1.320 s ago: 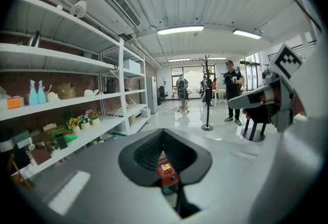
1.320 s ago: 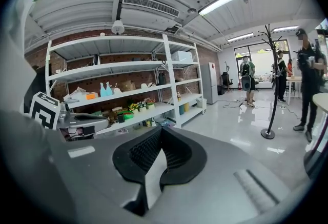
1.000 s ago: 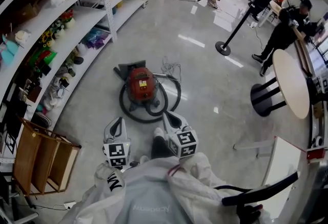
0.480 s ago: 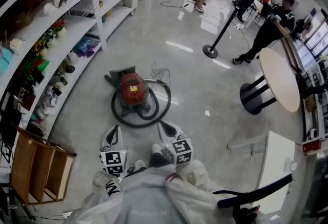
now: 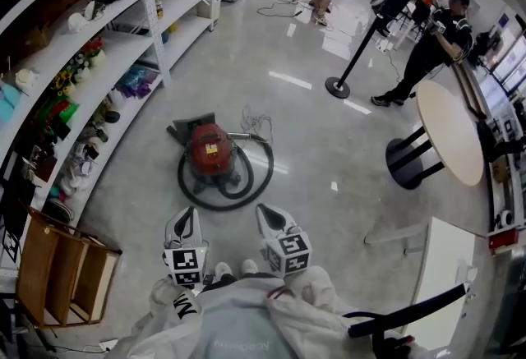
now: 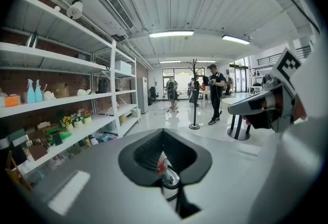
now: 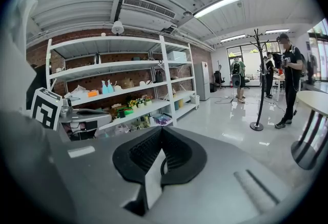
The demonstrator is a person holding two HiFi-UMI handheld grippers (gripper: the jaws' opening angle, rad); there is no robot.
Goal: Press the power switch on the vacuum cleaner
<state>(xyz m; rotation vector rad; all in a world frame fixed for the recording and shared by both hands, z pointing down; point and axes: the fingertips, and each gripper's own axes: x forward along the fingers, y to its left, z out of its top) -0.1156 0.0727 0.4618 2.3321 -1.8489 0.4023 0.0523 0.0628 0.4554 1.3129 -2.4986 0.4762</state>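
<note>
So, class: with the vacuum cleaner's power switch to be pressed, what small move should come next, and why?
Probably step closer and lower the right hand-held gripper toward the red vacuum cleaner: it sits on the floor ahead, well apart from that gripper, whose jaws are together and empty.

No word or number can be read anywhere. The white garment on the person's back carries faint grey lettering, upside down in the head view and too small to make out, and bold black marks on its left sleeve cannot be read either. The round red vacuum cleaner has a small yellow label on top, illegible. The cubes on the left gripper and right gripper show only black-and-white square patterns.
</note>
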